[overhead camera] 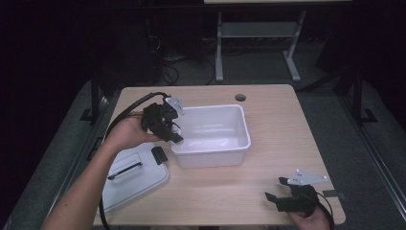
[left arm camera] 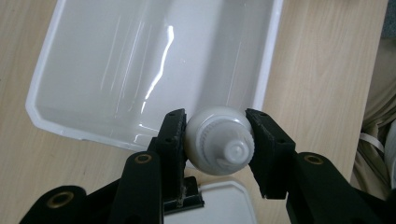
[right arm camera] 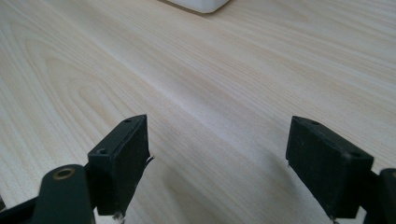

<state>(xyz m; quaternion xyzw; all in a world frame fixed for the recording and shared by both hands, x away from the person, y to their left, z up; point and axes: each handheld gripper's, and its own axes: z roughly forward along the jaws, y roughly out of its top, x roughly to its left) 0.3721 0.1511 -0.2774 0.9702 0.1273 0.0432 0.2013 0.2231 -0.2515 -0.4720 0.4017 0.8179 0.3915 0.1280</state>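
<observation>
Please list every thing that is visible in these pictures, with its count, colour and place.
bottle: 1, white, ribbed cap, held in the left gripper at the bin's left rim
bin: 1, white, mid-table, nothing inside it
lid: 1, pale grey with black handle and clip, front left of the bin
table: 1, light wood, with a round hole at the back
left gripper: 1, black, shut on the bottle, in the left hand
right gripper: 1, black, open, low over the table's front right, in the right hand
</observation>
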